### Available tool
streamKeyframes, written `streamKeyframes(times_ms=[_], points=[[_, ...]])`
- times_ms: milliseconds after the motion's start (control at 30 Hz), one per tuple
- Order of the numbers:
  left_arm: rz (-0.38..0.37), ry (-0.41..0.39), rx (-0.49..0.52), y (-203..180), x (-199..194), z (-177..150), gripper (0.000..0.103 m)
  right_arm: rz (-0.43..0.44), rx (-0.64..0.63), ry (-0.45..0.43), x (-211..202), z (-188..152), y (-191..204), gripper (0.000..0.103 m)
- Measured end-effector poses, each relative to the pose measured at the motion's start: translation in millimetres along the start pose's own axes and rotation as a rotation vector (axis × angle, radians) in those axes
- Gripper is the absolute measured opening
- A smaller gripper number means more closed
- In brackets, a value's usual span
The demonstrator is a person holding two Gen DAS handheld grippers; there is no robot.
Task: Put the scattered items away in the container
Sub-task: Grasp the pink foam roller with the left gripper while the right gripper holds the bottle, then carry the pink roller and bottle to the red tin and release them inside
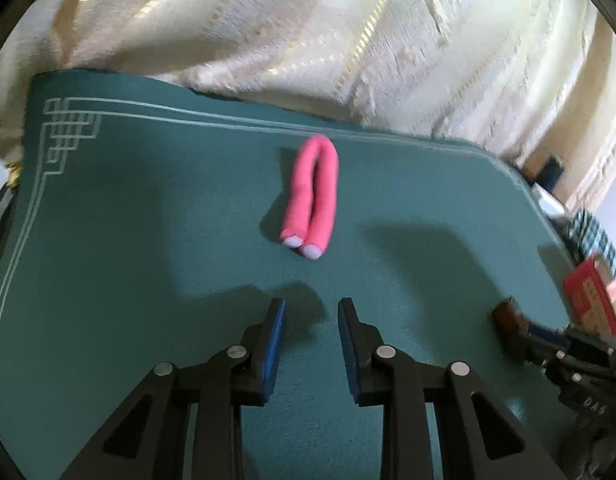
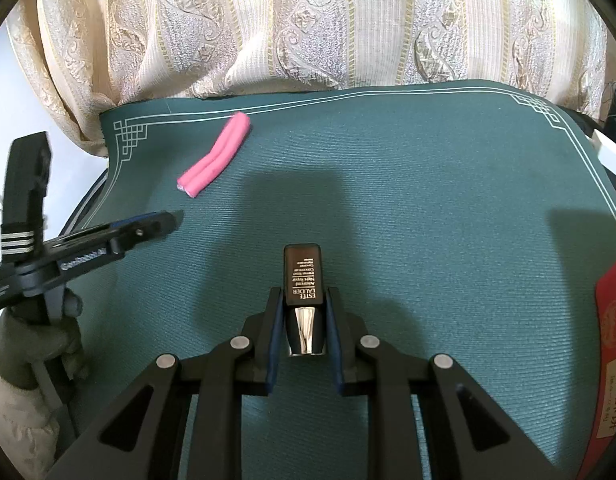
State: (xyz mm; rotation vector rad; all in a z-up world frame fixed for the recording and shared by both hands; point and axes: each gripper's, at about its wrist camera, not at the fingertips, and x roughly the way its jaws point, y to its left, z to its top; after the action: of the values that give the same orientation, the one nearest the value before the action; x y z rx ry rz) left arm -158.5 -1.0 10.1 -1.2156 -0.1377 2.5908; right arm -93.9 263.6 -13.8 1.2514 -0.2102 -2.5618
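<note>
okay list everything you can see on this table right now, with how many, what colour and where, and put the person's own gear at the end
foam roller: one, pink, bent double, lying on the mat near its far edge
cosmetic tube: one, dark brown with a silver cap, held between the jaws of the right gripper
box: one, red with printed characters, at the right edge of the mat
mat: one, teal with a pale line border, covering the table
curtain: one, cream with a pattern, behind the table
left gripper: one, black with blue pads, jaws empty and apart, short of the roller
right gripper: one, black, clamped on the tube
gloved hand: one, grey, holding the left gripper
</note>
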Motion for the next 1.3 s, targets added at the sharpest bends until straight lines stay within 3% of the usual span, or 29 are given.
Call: streamKeyframes(times_ms=[33,67,100,467,533,567,667,733,933,1300], points=[[0.007,-0.010,-0.015,1,-1,2,0.045,0.001,0.001,0.000,0,0,0,0.022],[0.019,-0.023,-0.026,1,-2,5,0.083,0.002,0.002,0.000,0,0,0,0.022],[0.025,-0.046,-0.032,0,-1,8,0.103,0.003,0.003,0.000,0,0,0,0.022],[0.122,-0.023,0.173,-24,53,49,0.100,0.007,0.007,0.002,0,0,0,0.022],[0.139,0.007,0.201,-27,66,56,0.079,0.006,0.007,0.002,0,0,0,0.022],[0.145,0.036,0.207,-26,75,60,0.054,0.006,0.007,0.002,0,0,1,0.022],[0.112,0.057,0.209,-23,82,65,0.048,0.005,0.008,0.002,0,0,1,0.022],[0.089,0.054,0.226,-25,80,63,0.036,0.004,0.007,0.002,0,-1,1,0.022],[0.042,0.045,0.210,-30,60,41,0.035,-0.005,0.014,-0.009,-3,-1,2,0.022],[-0.038,-0.046,0.216,-53,-24,-9,0.035,0.019,0.064,-0.031,-20,-4,-4,0.022]])
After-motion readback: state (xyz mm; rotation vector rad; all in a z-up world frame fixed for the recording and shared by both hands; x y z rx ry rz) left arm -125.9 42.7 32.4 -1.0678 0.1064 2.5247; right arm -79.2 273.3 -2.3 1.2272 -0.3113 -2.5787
